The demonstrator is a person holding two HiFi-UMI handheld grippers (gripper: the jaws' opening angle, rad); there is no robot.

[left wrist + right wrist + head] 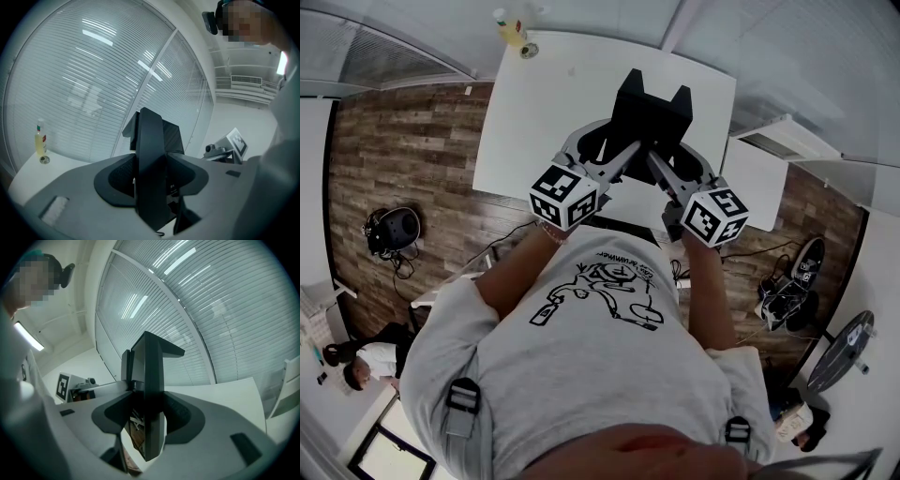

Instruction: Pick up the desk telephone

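"Left gripper (152, 176), what has it got?"

"Its jaws are clamped on the left edge of the desk telephone (652, 117). The black body stands as a slab right between my pads."

"And the right gripper (150, 418)?"

"Same on the other side: jaws closed on the right edge. The telephone sits straight ahead of both grippers, bridged between them, with neither hand nearer than the other."

"Which way does it run?"

"Its long axis points away from me, out over the white table (544, 103). I hold its near end, so the far end hangs out past my jaws."

"Is it off the table?"

"I judge so. Under the slab, in the right gripper view, I see wooden floor rather than tabletop, but no view shows the underside."

"What matters next?"

"Probably keeping both grippers level, so the far end doesn't sag."
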